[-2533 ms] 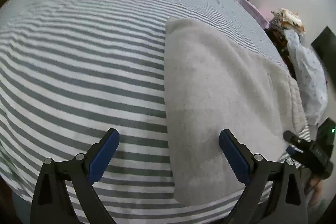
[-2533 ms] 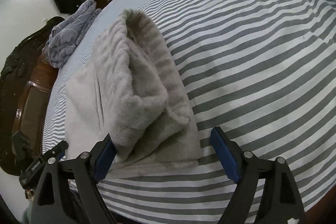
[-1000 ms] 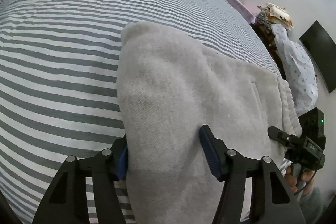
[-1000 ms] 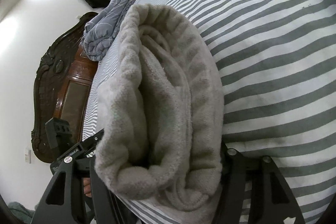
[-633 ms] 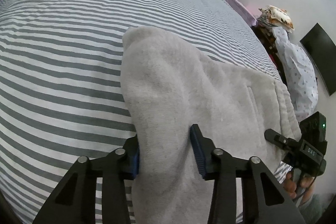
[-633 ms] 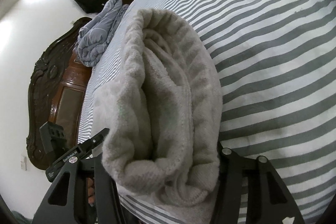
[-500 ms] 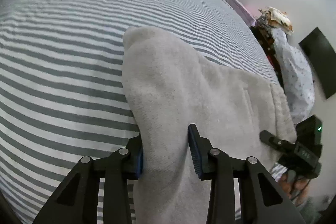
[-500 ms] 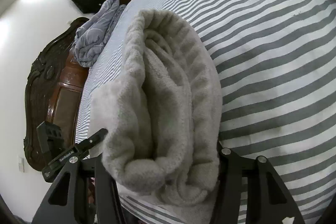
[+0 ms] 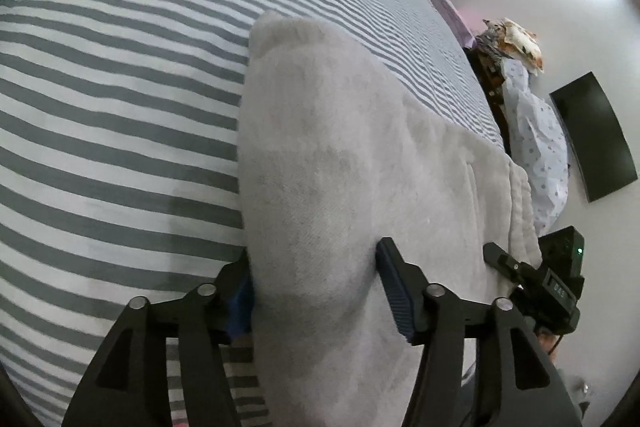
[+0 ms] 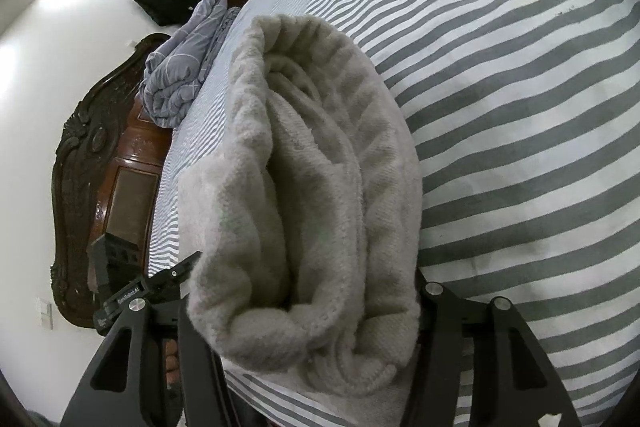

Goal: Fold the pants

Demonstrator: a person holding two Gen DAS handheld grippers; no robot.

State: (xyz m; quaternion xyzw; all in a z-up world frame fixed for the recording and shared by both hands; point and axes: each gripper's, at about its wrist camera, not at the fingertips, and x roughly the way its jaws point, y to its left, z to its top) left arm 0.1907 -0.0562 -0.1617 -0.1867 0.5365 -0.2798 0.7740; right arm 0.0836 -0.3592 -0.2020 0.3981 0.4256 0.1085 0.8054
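Light grey fleece pants (image 9: 340, 155) lie folded lengthwise on the striped bed. My left gripper (image 9: 316, 287) is shut on the near end of the pants, fabric bunched between its blue pads (image 9: 394, 291). In the right wrist view the waistband end of the pants (image 10: 312, 195) is bunched and lifted, and my right gripper (image 10: 308, 311) is shut on it; its pads are hidden by cloth. The right gripper also shows in the left wrist view (image 9: 536, 279), and the left gripper shows at the left of the right wrist view (image 10: 132, 291).
The grey-and-white striped bed sheet (image 9: 120, 87) spreads left and far. A dark wooden headboard (image 10: 92, 163) and a grey quilt (image 10: 184, 71) lie at the bed's head. A black TV (image 9: 592, 139) hangs on the wall, with piled cloth (image 9: 536, 131) beside the bed.
Both grippers went from open around the pants to shut on them. The left jaws narrowed onto the near end, and the right gripper raised the bunched waistband end.
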